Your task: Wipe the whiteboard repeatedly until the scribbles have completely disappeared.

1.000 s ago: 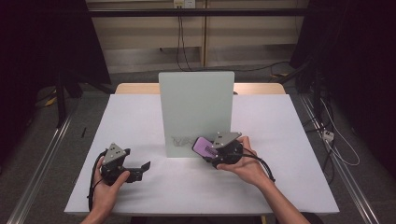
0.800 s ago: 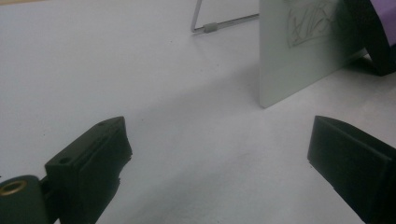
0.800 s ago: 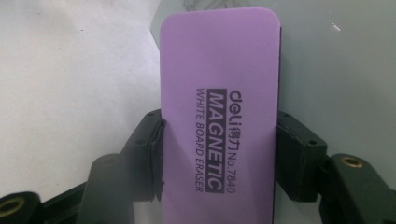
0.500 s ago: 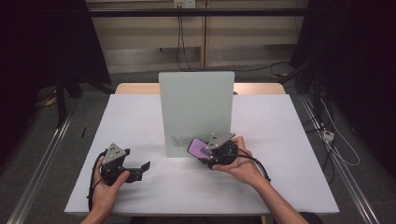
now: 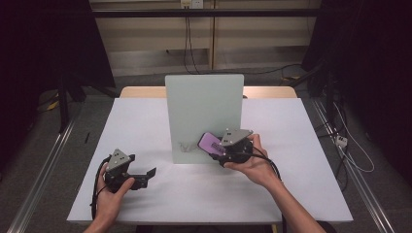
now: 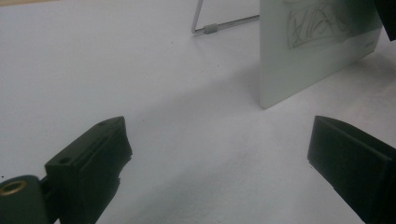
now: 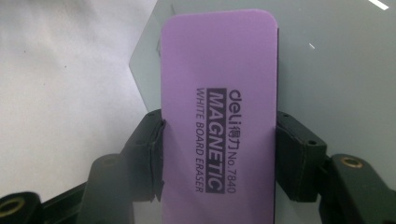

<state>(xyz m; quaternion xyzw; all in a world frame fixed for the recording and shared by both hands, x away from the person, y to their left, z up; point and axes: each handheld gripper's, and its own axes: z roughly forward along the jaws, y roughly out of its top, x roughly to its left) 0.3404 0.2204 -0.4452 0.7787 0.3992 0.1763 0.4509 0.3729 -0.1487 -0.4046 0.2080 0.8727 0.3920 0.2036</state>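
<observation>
Since a second ago, the right gripper (image 5: 217, 149), jaws clamped on the purple eraser (image 5: 210, 142), has slid toward nine o'clock along the whiteboard (image 5: 204, 104), while the left gripper (image 5: 148, 174) rests with jaws apart.

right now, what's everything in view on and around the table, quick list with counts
whiteboard: 1, pale grey-green, upright at the middle of the table, grey scribble near its lower left corner
eraser: 1, purple, printed "magnetic white board eraser", clamped in the right hand-held gripper against the whiteboard's lower right part
stand leg: 1, metal wire, behind the whiteboard
table: 1, white top, wooden edge at the far side
cables: several, dark, on the floor and wall behind the table
left hand-held gripper: 1, black, jaws open and nothing between them, low over the table's near left
right hand-held gripper: 1, black, shut on the eraser
hands: 2, coming in from the near edge
</observation>
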